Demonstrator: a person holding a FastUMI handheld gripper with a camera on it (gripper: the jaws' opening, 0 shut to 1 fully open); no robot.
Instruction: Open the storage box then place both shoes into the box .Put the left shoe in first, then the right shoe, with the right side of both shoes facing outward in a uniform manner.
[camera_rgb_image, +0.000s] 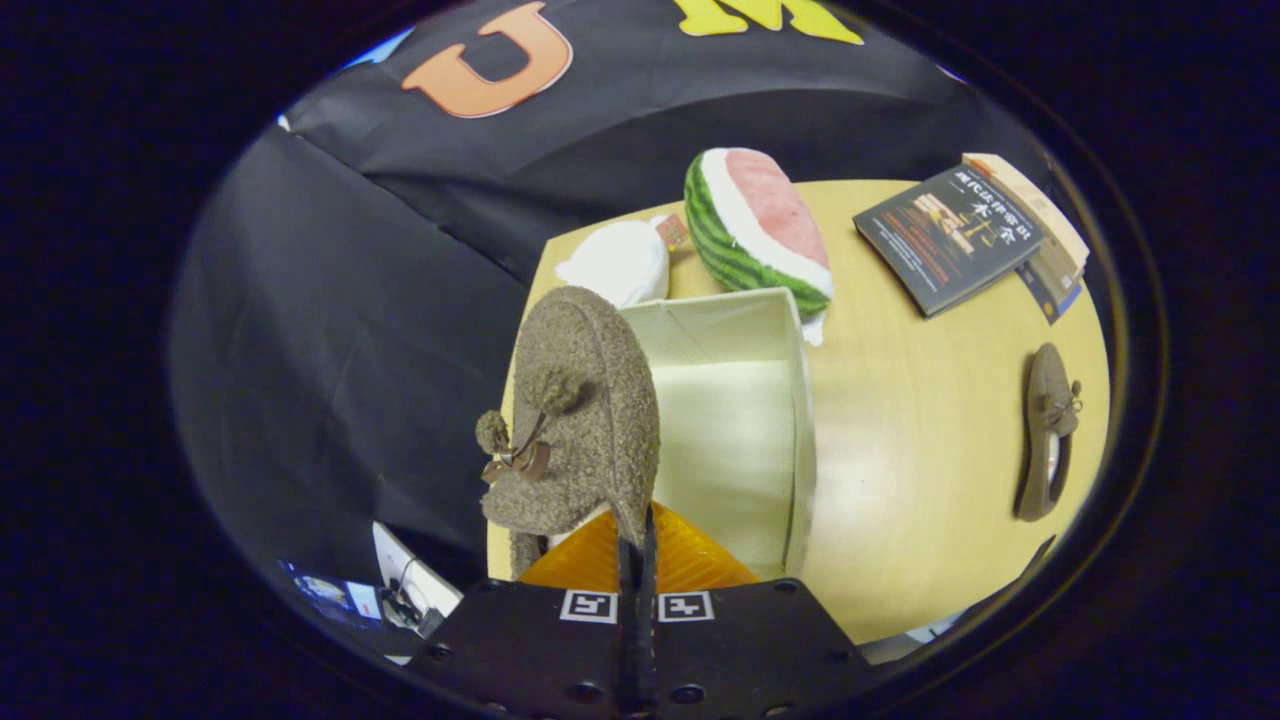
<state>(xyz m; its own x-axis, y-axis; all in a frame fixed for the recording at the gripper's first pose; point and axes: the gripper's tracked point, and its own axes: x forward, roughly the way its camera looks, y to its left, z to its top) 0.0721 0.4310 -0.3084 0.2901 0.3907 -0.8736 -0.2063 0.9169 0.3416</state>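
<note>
gripper pinched on fuzzy shoe | we hold over open box | lower slowly, keep right side outward, clear the rim

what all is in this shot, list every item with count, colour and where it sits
storage box: 1, cream, open, on the table just ahead of the fingers
held shoe: 1, brown fuzzy, over the box's left edge
second shoe: 1, brown, on the table right of the box
watermelon plush: 1, green, white, pink, behind the box
white plush: 1, white, left of the watermelon
books: 2 stacked, dark cover on top, far right of the table
table: 1, light wood
gripper: 1, fingers pinched on the held shoe's rim
</note>
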